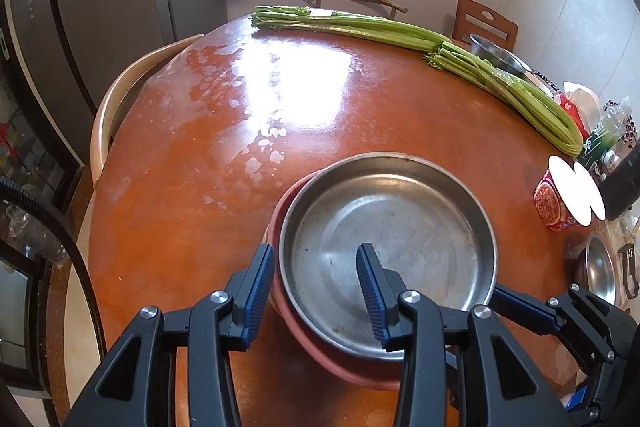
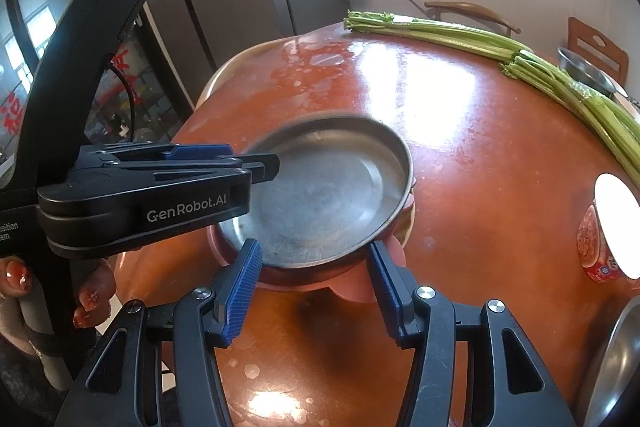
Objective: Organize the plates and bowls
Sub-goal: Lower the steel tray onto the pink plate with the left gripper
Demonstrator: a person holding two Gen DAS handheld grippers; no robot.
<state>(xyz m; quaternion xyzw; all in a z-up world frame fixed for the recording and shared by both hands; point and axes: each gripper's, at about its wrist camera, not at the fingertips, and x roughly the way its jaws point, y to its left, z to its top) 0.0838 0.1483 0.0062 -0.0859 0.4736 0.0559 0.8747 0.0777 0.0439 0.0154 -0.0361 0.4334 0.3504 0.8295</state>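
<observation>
Steel plate (image 1: 394,227) (one) nests on one pink plate (image 1: 320,355).

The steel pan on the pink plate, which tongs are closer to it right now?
Left. The left tongs straddle the rim of the steel pan, one finger inside and one outside. The right tongs sit open at the pan's near edge, just short of it, over the pink plate.

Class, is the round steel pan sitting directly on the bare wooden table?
No, the round steel pan rests on a pink plate.
</observation>
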